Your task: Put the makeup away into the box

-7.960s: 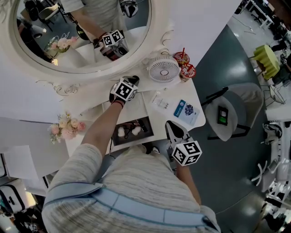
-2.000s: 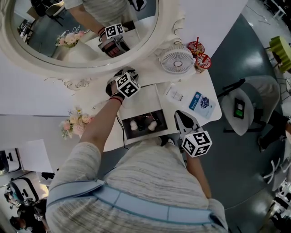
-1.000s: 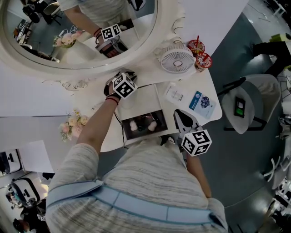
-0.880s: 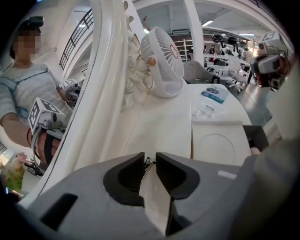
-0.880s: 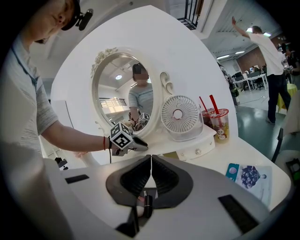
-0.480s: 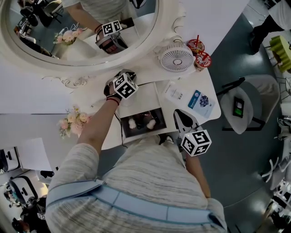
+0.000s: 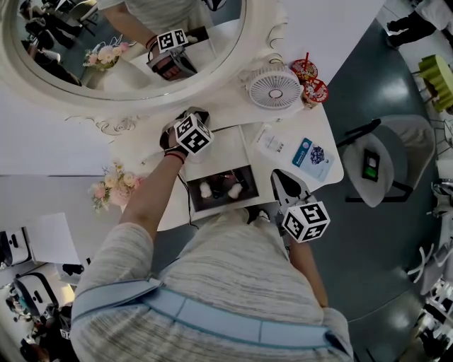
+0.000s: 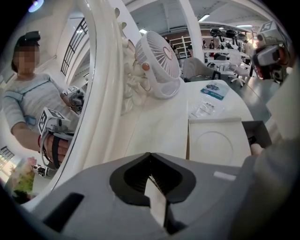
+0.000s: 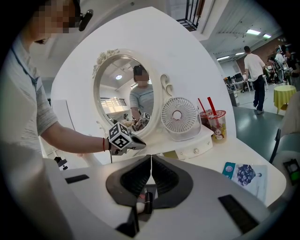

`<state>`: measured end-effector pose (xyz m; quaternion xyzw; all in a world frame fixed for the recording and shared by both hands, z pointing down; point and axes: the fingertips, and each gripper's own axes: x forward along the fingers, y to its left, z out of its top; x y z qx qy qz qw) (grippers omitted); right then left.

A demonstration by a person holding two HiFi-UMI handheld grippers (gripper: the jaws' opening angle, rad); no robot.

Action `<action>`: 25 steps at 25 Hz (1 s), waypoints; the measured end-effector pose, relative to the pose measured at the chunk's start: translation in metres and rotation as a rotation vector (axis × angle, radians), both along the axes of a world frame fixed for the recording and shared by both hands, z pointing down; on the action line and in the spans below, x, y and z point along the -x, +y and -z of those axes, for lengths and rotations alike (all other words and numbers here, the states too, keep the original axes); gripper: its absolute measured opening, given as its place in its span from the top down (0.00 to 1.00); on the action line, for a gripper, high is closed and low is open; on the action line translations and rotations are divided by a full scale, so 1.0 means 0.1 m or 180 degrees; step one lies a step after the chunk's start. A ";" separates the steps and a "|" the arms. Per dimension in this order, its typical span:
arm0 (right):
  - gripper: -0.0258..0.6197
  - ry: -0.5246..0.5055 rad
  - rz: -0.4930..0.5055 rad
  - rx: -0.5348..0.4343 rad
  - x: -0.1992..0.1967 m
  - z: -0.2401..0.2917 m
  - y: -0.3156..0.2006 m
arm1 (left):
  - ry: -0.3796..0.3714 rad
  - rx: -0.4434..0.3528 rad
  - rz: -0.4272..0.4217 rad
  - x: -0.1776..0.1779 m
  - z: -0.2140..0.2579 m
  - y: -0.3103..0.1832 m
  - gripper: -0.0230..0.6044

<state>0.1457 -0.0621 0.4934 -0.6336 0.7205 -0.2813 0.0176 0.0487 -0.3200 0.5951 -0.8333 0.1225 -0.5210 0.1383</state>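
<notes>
The left gripper (image 8: 150, 154) has just been closing its jaws; they now meet at the tips, and nothing shows between them. On the floor behind, a walking person (image 7: 416, 17) is now farther off, at the head view's top edge.

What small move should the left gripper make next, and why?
Probably lift the left gripper a little and check its catch. Its jaws have just been closing and now meet near the mirror, yet nothing shows between them. The box stands open close by.
</notes>
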 end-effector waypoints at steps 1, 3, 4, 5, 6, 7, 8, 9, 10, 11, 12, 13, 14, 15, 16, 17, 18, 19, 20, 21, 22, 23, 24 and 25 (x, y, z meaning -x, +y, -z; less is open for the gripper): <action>0.94 0.0002 0.0001 0.0000 0.00 0.00 0.00 | 0.0013 -0.0007 0.0002 0.00 0.01 0.00 0.94; 0.94 0.0007 0.0011 -0.0003 0.01 0.00 -0.01 | 0.0030 -0.0015 0.0012 0.00 0.02 0.00 0.94; 0.94 0.0010 0.0018 -0.0007 0.02 0.01 -0.01 | 0.0042 -0.0019 0.0021 0.01 0.03 0.00 0.94; 0.94 0.0013 0.0026 -0.0011 0.03 0.01 -0.02 | 0.0059 -0.0025 0.0030 0.01 0.05 0.00 0.94; 0.94 0.0014 0.0032 -0.0013 0.03 0.02 -0.02 | 0.0076 -0.0030 0.0037 0.01 0.07 0.00 0.94; 0.94 0.0016 0.0038 -0.0014 0.04 0.02 -0.03 | 0.0093 -0.0034 0.0041 0.01 0.09 0.01 0.94; 0.94 0.0018 0.0044 -0.0016 0.04 0.02 -0.03 | 0.0107 -0.0037 0.0044 0.00 0.10 0.01 0.94; 0.94 0.0020 0.0048 -0.0019 0.05 0.02 -0.03 | 0.0119 -0.0040 0.0046 0.00 0.12 0.01 0.94; 0.94 0.0020 0.0052 -0.0022 0.05 0.02 -0.03 | 0.0130 -0.0043 0.0049 0.00 0.14 0.02 0.94; 0.94 0.0019 0.0056 -0.0025 0.06 0.03 -0.03 | 0.0140 -0.0045 0.0055 0.01 0.16 0.02 0.94; 0.94 0.0020 0.0062 -0.0028 0.06 0.03 -0.03 | 0.0153 -0.0046 0.0062 0.01 0.17 0.02 0.94; 0.94 0.0022 0.0070 -0.0031 0.07 0.04 -0.03 | 0.0166 -0.0049 0.0069 0.01 0.19 0.02 0.94; 0.94 0.0025 0.0079 -0.0035 0.08 0.04 -0.04 | 0.0182 -0.0053 0.0078 0.02 0.22 0.03 0.94; 0.94 0.0028 0.0089 -0.0041 0.08 0.05 -0.04 | 0.0201 -0.0058 0.0089 0.02 0.24 0.03 0.94; 0.94 0.0030 0.0098 -0.0046 0.09 0.06 -0.05 | 0.0221 -0.0065 0.0099 0.03 0.27 0.03 0.94; 0.94 0.0031 0.0108 -0.0051 0.10 0.06 -0.05 | 0.0242 -0.0075 0.0108 0.04 0.30 0.04 0.94; 0.94 0.0032 0.0118 -0.0054 0.11 0.07 -0.05 | 0.0260 -0.0088 0.0117 0.05 0.33 0.04 0.94; 0.94 0.0032 0.0128 -0.0058 0.12 0.07 -0.05 | 0.0276 -0.0099 0.0125 0.06 0.35 0.04 0.94; 0.94 0.0033 0.0138 -0.0061 0.13 0.07 -0.05 | 0.0292 -0.0107 0.0134 0.07 0.38 0.05 0.94; 0.94 0.0034 0.0149 -0.0065 0.15 0.08 -0.05 | 0.0308 -0.0108 0.0142 0.08 0.40 0.06 0.94; 0.94 0.0036 0.0159 -0.0070 0.16 0.08 -0.04 | 0.0325 -0.0108 0.0148 0.09 0.42 0.08 0.94; 0.94 0.0038 0.0169 -0.0074 0.17 0.09 -0.04 | 0.0338 -0.0110 0.0152 0.10 0.44 0.10 0.94; 0.94 0.0039 0.0179 -0.0078 0.18 0.09 -0.04 | 0.0348 -0.0114 0.0155 0.10 0.46 0.12 0.94; 0.94 0.0040 0.0189 -0.0081 0.19 0.10 -0.03 | 0.0357 -0.0114 0.0158 0.11 0.48 0.14 0.94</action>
